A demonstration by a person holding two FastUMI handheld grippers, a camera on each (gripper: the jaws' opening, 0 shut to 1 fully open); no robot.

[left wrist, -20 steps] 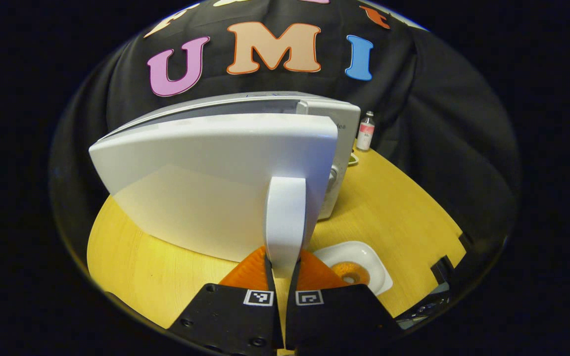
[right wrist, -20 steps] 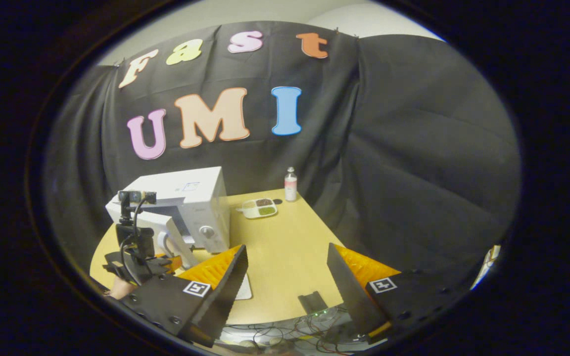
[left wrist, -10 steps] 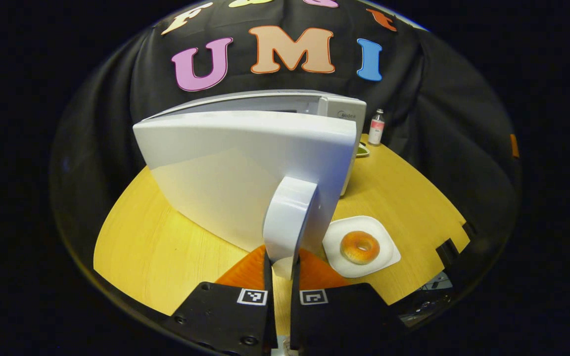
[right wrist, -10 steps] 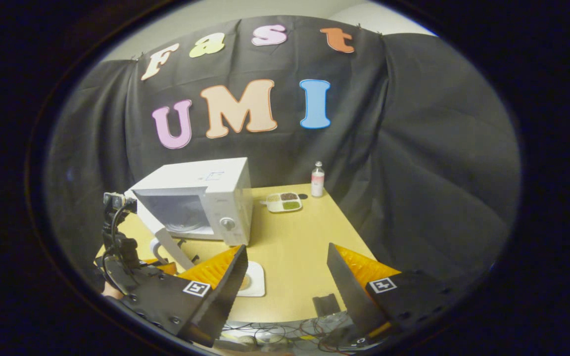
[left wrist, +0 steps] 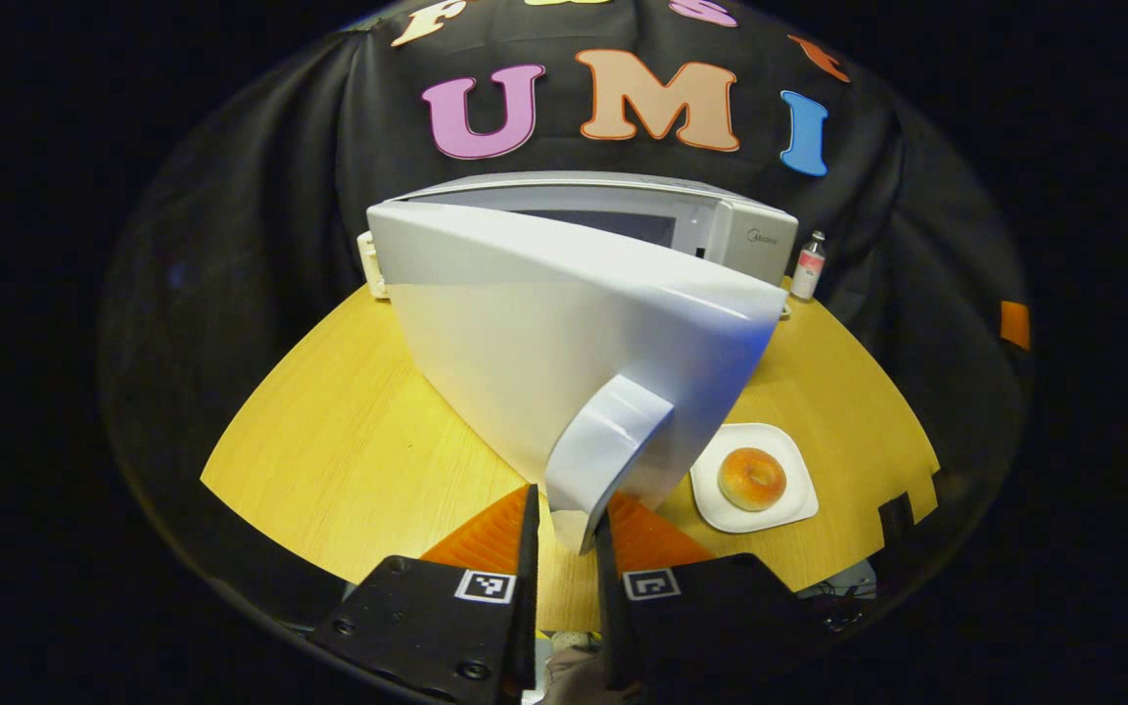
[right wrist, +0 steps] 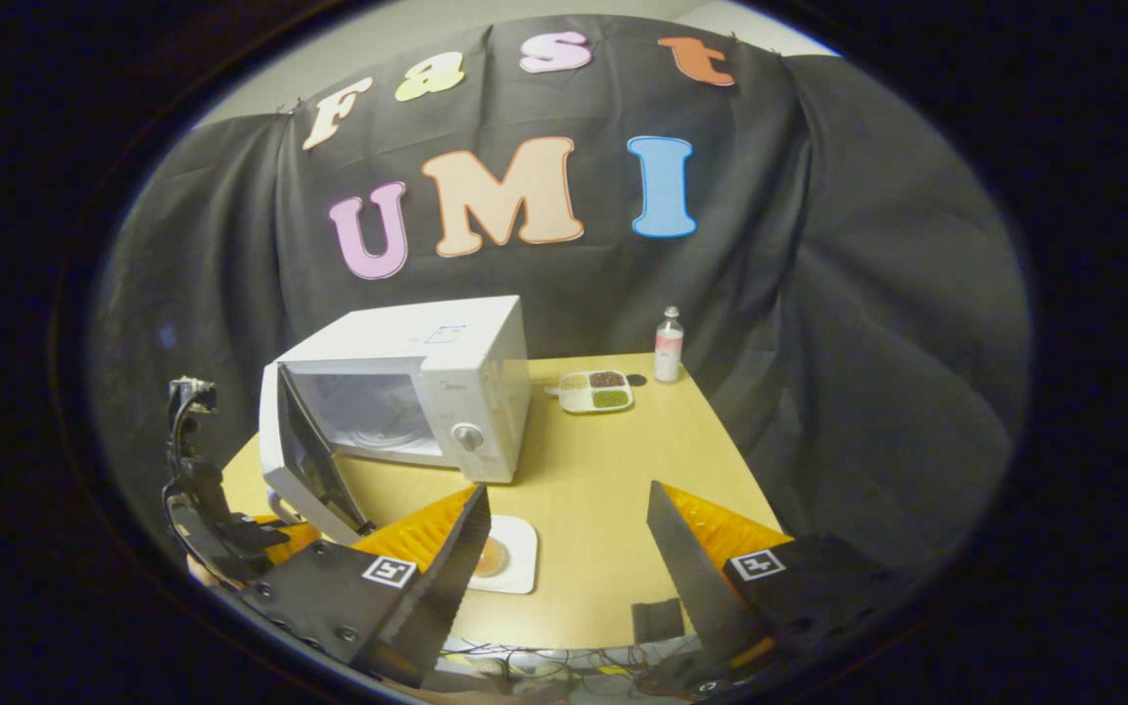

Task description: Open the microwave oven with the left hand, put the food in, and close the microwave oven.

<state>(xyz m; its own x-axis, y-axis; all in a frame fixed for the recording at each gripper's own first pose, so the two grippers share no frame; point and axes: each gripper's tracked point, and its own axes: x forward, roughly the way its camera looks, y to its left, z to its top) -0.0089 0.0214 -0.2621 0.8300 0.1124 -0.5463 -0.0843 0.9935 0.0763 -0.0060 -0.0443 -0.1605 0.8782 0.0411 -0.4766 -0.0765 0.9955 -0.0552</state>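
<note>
Two fingers of the left gripper [left wrist: 564, 534] clench the door handle [left wrist: 603, 450], swinging the microwave [right wrist: 407, 387] wide so the doughnut [left wrist: 752, 478], waiting plated on the counter [left wrist: 349, 441], fits, while the right gripper [right wrist: 569, 548] hangs spread.

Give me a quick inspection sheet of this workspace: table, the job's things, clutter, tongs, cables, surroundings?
Surface: wooden table, bare in the middle.
Job's things: white microwave with its door swung well open; doughnut on a white plate near the front edge, not yet inside.
Clutter: small bottle and divided snack tray at the back.
Tongs: left tongs closed on the door handle; right tongs open, holding nothing.
Cables: a tangle of wires below the front edge.
Surroundings: black cloth wall.
</note>
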